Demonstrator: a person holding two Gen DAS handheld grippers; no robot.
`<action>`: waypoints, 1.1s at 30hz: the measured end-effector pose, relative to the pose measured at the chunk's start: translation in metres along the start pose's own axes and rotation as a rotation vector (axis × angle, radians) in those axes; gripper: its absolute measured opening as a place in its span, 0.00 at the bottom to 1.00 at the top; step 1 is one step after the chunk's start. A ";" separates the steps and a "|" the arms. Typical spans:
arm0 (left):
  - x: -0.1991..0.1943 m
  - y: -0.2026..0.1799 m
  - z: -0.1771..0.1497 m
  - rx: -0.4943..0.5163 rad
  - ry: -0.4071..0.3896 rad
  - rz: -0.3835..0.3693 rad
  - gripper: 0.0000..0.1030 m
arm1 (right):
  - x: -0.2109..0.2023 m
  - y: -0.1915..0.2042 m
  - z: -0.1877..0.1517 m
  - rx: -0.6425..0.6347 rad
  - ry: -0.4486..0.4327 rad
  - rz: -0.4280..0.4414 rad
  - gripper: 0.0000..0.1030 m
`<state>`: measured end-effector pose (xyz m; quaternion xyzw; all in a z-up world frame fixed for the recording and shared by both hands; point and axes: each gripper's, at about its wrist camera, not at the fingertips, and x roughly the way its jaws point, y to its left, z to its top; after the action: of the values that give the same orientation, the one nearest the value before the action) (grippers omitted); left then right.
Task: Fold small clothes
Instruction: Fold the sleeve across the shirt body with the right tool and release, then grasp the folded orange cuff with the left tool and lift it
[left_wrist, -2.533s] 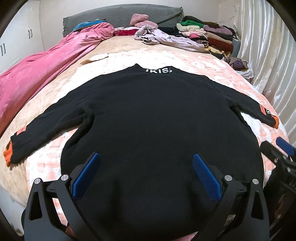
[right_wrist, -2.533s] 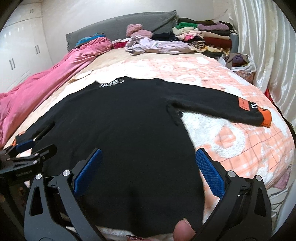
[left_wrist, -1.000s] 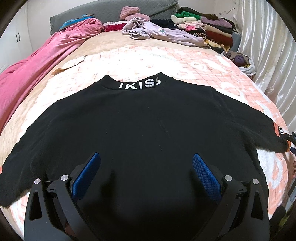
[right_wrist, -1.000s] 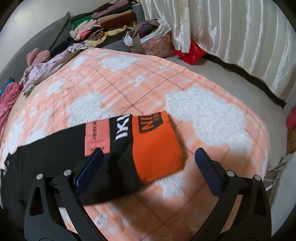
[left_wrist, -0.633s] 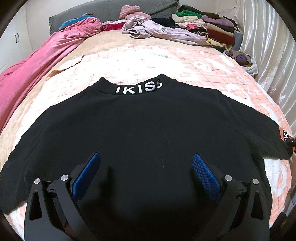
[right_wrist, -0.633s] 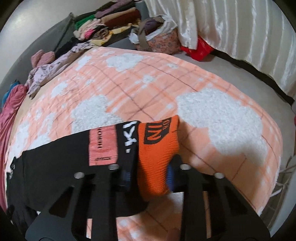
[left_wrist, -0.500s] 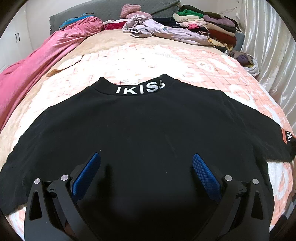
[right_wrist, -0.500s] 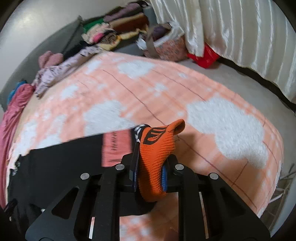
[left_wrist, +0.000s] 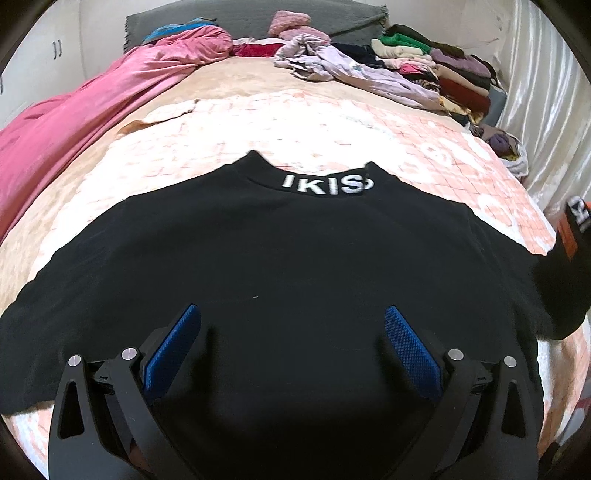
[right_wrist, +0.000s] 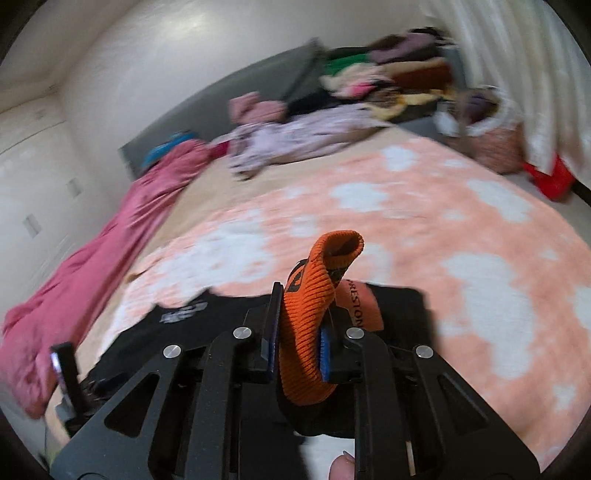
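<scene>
My right gripper (right_wrist: 297, 347) is clamped on the orange cuff (right_wrist: 314, 295) of the sweater's right sleeve and holds it lifted off the bed, while my left gripper (left_wrist: 291, 347) hangs wide open and empty just above the lower back of the black sweater (left_wrist: 258, 266). The sweater lies spread flat, collar away from me, so I judge the fold barely begun: this sleeve has yet to be laid across the body, and the left sleeve, the sides and the hem all remain. The peach blanket (left_wrist: 295, 125) beyond the collar is bare. A pink quilt (left_wrist: 92, 99) bounds the left side, a heap of clothes (left_wrist: 424, 70) sits at the far end, and the bed's right edge drops away close to the lifted sleeve.
</scene>
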<state>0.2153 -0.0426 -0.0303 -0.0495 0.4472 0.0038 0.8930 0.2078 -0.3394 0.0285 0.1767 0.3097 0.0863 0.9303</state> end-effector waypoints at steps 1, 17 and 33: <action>-0.001 0.003 0.000 -0.007 -0.002 0.000 0.96 | 0.007 0.013 -0.003 -0.024 0.014 0.023 0.10; -0.008 0.032 -0.011 -0.133 -0.005 -0.018 0.96 | 0.063 0.085 -0.039 -0.151 0.129 0.253 0.46; 0.029 -0.049 -0.009 -0.101 0.112 -0.287 0.53 | 0.051 0.015 -0.018 -0.053 0.065 0.038 0.51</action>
<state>0.2284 -0.0932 -0.0545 -0.1577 0.4839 -0.1041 0.8545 0.2368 -0.3067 -0.0074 0.1549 0.3342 0.1179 0.9222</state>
